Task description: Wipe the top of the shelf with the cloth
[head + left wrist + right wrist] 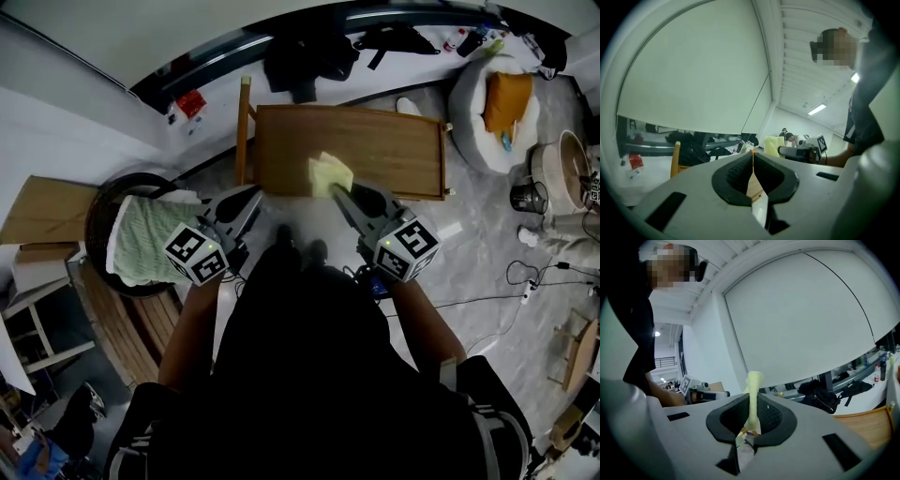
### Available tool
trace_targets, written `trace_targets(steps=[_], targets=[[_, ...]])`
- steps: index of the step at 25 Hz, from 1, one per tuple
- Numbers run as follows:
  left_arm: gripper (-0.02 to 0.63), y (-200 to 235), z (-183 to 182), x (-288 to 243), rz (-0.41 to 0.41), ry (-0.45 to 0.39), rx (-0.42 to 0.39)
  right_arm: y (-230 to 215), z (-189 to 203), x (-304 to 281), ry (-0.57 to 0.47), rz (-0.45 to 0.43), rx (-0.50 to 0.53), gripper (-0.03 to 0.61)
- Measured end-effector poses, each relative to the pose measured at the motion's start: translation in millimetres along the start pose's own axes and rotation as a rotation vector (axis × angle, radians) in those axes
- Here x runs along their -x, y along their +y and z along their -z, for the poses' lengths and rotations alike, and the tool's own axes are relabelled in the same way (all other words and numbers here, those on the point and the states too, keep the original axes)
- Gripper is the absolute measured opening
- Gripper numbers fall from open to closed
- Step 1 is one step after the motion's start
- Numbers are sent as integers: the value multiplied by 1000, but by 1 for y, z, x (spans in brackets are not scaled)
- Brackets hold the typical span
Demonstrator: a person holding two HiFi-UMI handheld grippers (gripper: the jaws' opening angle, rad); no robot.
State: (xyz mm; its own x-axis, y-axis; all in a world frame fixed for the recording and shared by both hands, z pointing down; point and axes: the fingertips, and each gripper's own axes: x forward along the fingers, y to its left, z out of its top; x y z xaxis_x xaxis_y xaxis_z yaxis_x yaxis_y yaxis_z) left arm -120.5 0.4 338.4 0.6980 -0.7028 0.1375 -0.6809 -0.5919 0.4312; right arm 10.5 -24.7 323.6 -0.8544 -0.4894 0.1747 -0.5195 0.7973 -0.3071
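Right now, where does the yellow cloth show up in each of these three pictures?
Head view: the yellow cloth is just above centre, at the right gripper's tip, over the wooden shelf's near edge.
Left gripper view: the cloth is a pale patch right of centre, beside the right gripper.
Right gripper view: the cloth stands dead centre, pinched between the jaws.
Shared landmark: the wooden shelf, also at the right gripper view's lower right.

Grey marbled floor (487,216) fills the head view's centre and right. A white wall (112,56) crosses its upper left. A round white seat (466,94) with an orange cushion (507,98) sits upper right. The left gripper view shows a ceiling strip light (816,109), centre right.
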Motion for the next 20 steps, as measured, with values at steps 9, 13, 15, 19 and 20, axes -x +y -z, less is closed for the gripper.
trace_targets(steps=[9,13,15,19,20], targets=[[15,62,-28,-38,66,-31,31,-36,-22,-58,26,44,14,44],[15,97,-49,-50,34,-11,65,-52,-37,-95,35,57,25,44],[15,117,-55,-52,-23,23,86,-56,-42,-114,43,53,32,44],[15,151,-51,-54,-95,95,64,-63,-43,-147,61,49,30,44],[15,159,-48,-55,-105,109,73,-66,-41,-155,68,49,22,44]])
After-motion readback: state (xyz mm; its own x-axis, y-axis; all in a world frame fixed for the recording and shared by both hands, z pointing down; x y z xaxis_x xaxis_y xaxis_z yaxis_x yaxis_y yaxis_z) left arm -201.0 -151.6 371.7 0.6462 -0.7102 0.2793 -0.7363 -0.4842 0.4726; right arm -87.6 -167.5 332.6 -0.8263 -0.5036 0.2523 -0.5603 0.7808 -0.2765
